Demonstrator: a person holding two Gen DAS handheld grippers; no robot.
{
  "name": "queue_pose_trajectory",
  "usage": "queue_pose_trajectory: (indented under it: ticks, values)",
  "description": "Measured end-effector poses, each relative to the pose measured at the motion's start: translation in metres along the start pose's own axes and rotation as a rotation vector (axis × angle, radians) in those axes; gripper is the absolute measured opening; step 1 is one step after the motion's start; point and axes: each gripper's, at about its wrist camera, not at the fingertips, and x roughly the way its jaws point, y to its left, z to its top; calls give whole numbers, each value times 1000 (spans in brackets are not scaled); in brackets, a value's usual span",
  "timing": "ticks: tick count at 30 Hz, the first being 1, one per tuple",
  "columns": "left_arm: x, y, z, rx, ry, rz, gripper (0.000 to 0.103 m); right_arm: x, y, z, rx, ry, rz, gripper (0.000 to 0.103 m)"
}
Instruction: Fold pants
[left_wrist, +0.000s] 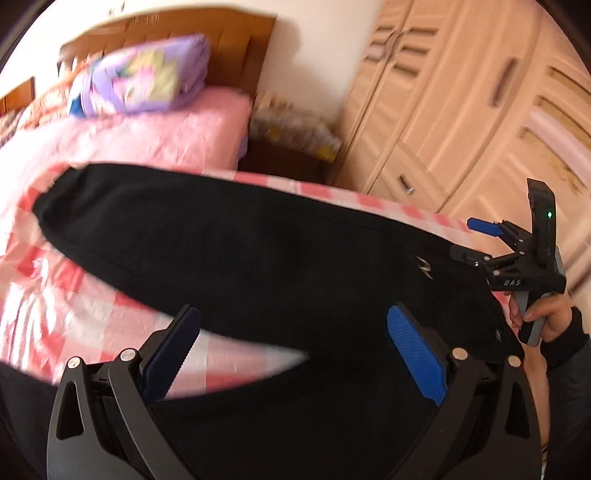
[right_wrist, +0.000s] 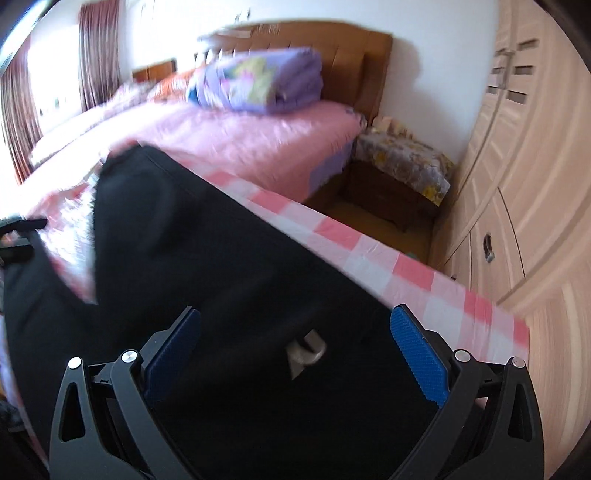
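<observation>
Black pants (left_wrist: 240, 236) lie spread on a pink-and-white checked sheet (left_wrist: 55, 302), legs running away toward the far left. They have a small silver logo (left_wrist: 424, 266) near the waist. My left gripper (left_wrist: 295, 354) is open, its blue pads wide apart over the waist end. My right gripper (left_wrist: 469, 240) shows at the right edge of the left wrist view, open beside the waistband. In the right wrist view my right gripper (right_wrist: 299, 354) is open above the pants (right_wrist: 207, 258), with the logo (right_wrist: 306, 352) between the pads.
A folded purple quilt (left_wrist: 147, 77) lies on a pink bedspread (left_wrist: 155, 136) by the wooden headboard (right_wrist: 351, 55). A dark bedside cabinet (right_wrist: 399, 184) with a floral cover stands beside the bed. A light wooden wardrobe (left_wrist: 461, 110) fills the right side.
</observation>
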Motion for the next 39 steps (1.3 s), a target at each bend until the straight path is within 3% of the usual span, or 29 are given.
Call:
queue_pose_trajectory:
  ticks: [3,5,10,13,16,18,19,22,23,24,30,35,37,38,39]
  values:
    - [41,7,33,-25,85,44,101,40,-11,11,-48,60,77,99]
    - [67,12,51,-48,128,27,101,61,-14,17,-90,100,107,99]
    - [110,8,78,-48,154,68,101,99,-36,30,-121,162,183,99]
    - [129,7,90,-85,170,9,101,112,-44,31,-103,218,286,99]
    - [146,5,102,-150,197,-54,101,107,-48,32,-105,190,375,83]
    - [155,5,108,-206,218,-115,101,103,-52,31,-93,184,427,40]
    - [158,4,110,-226,225,-133,101,102,-52,30,-97,187,440,38]
    - [167,-2,114,-273,247,-181,101,94,-44,29,-160,158,408,24]
    - [171,-4,115,-291,257,-196,101,87,-41,28,-185,138,386,12]
    - [172,-6,115,-302,263,-200,101,78,-32,27,-226,111,341,10]
    - [181,-8,119,-390,269,-188,101,7,17,10,-376,-56,149,10]
    - [182,-10,121,-420,286,-139,100,-38,59,-16,-429,-141,85,9]
    - [183,-11,118,-403,300,-93,81,-52,78,-32,-442,-171,43,8]
    - [179,-11,114,-385,291,-45,46,-56,84,-37,-439,-180,24,1]
    - [173,-9,110,-377,276,-39,15,-65,90,-44,-425,-203,15,1]
